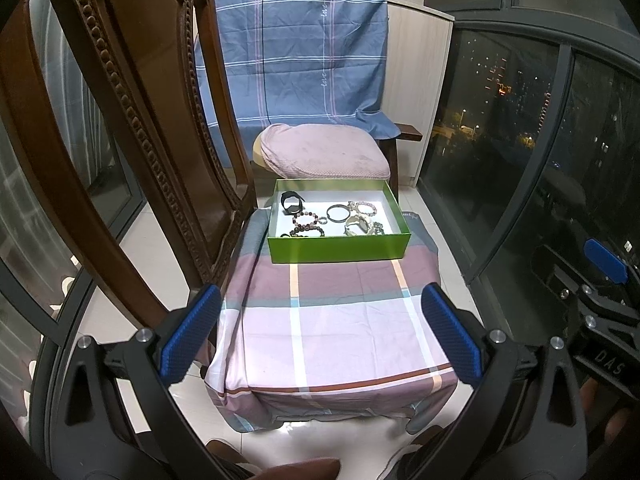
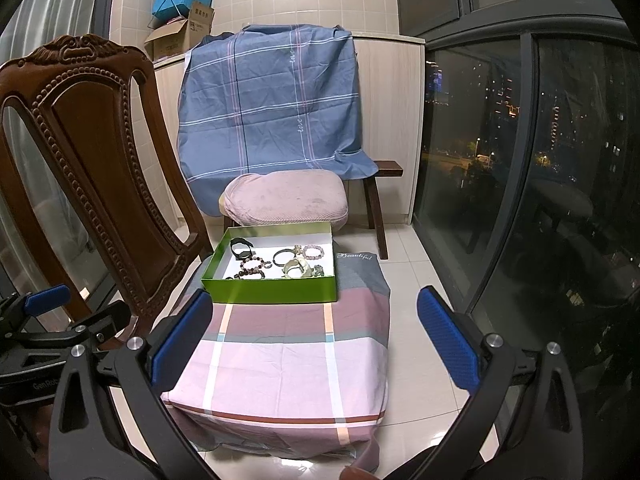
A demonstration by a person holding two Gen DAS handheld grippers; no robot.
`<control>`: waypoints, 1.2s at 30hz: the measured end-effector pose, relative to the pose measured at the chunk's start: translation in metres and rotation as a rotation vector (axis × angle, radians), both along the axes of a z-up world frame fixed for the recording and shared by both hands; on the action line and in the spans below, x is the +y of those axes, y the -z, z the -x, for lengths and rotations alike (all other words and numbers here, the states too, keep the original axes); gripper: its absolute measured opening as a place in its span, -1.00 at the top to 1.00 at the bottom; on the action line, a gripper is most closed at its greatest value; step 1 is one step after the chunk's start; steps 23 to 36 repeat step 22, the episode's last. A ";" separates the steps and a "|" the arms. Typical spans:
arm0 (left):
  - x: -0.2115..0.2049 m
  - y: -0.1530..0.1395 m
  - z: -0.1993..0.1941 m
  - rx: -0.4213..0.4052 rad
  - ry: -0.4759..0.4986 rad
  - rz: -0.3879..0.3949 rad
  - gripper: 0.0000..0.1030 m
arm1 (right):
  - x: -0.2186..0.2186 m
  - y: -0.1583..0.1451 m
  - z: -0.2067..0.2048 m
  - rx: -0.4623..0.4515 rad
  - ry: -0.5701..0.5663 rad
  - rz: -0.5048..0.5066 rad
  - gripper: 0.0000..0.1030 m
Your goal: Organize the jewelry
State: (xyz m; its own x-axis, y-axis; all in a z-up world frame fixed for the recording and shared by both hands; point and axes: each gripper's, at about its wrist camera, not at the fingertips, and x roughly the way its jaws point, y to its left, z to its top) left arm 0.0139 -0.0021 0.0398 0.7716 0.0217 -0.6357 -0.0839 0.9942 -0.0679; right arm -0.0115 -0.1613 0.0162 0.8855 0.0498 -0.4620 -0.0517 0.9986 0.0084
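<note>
A green box (image 1: 338,249) (image 2: 272,292) with a white inside stands at the far end of a low table under a plaid cloth (image 1: 332,332) (image 2: 280,364). Inside it lie several pieces of jewelry: a black watch strap (image 1: 291,202) (image 2: 241,249), bead bracelets (image 1: 306,221) (image 2: 251,268), a dark bangle (image 1: 337,213) (image 2: 283,256), a pale bead bracelet (image 1: 365,208) (image 2: 314,251) and a whitish piece (image 1: 357,225) (image 2: 297,268). My left gripper (image 1: 320,332) is open and empty, held back above the table's near half. My right gripper (image 2: 314,340) is open and empty likewise.
A carved wooden chair (image 1: 140,120) (image 2: 92,168) stands close at the left of the table. A pink cushion (image 1: 324,152) (image 2: 284,198) sits on a bench behind the box, backed by a blue cloth (image 1: 296,48). Glass windows (image 1: 520,140) run along the right. The floor is white tile.
</note>
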 end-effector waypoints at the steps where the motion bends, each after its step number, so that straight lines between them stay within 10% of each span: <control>1: 0.000 0.000 0.000 0.001 0.000 0.001 -0.93 | 0.000 0.000 0.000 0.000 0.000 -0.001 -0.94; 36: 0.000 0.006 -0.005 0.012 0.005 0.000 -0.93 | 0.003 0.003 -0.003 0.008 0.001 -0.001 -0.94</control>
